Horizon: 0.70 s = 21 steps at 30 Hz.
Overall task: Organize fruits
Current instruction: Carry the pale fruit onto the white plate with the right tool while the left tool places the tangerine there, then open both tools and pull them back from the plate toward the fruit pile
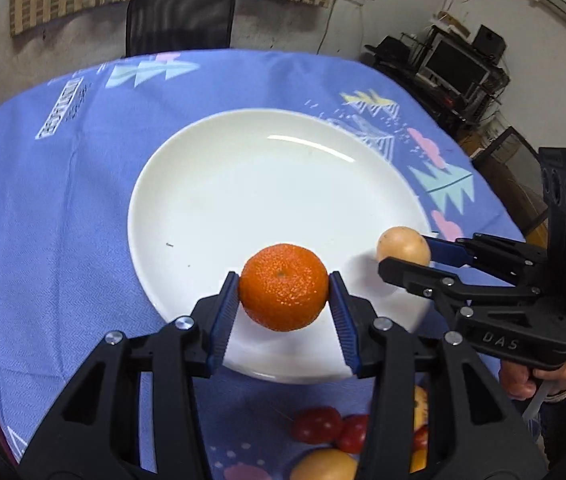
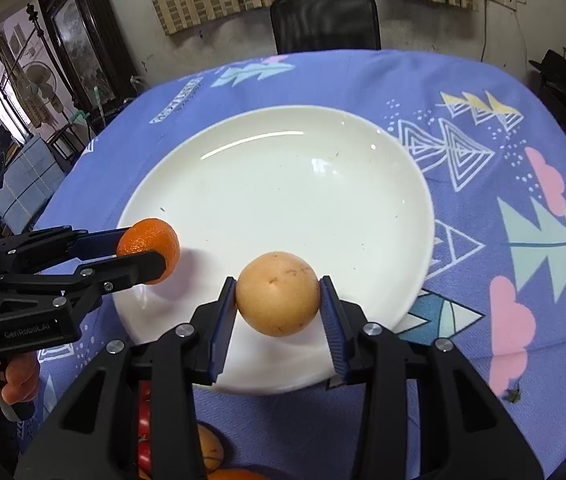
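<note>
Left gripper (image 1: 284,286) clamps an orange (image 1: 284,286) at lower centre, over the white plate (image 1: 211,184). Right gripper (image 2: 278,294) grasps a pale yellow fruit (image 2: 278,294) likewise.

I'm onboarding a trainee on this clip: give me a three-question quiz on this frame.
1. True or false: the white plate already has fruit resting on it.
2. Which gripper holds the orange mandarin: A left, B right?
3. Fill in: the right gripper is shut on a ____ round fruit.

Key: 1 false, both fruits are held above it; 2 A, the left gripper; 3 tan.
</note>
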Available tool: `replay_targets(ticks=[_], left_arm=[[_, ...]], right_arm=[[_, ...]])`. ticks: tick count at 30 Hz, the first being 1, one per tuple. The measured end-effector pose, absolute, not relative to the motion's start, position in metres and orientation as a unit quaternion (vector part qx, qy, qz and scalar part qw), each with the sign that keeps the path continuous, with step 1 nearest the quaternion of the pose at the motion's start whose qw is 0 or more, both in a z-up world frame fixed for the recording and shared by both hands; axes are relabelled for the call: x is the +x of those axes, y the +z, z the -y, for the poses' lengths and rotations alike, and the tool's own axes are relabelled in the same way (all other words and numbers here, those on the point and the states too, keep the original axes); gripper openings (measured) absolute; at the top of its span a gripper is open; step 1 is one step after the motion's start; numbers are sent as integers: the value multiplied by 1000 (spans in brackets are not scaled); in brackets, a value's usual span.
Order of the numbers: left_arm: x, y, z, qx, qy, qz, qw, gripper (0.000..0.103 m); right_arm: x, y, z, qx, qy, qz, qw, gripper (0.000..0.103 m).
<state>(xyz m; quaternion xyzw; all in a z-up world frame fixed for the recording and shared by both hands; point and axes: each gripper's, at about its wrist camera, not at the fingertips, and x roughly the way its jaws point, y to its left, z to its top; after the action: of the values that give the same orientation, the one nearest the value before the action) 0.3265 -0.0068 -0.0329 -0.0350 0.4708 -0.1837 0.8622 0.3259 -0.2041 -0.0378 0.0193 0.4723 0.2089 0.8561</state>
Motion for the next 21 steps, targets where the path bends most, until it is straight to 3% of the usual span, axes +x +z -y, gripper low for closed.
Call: replay_targets(ticks=[7,14,21], left_arm=[[338,-43,4,-41,-165,-492,854,49],[290,2,-6,-43,-172,-440,880,72],[196,33,-19,-41,-198,-387,899,83]], right_arm=[[326,-35,206,24,217,-486,846,43],[267,12,233,37,233,-449,862,43],[164,20,246,23,253,-413,875,43]])
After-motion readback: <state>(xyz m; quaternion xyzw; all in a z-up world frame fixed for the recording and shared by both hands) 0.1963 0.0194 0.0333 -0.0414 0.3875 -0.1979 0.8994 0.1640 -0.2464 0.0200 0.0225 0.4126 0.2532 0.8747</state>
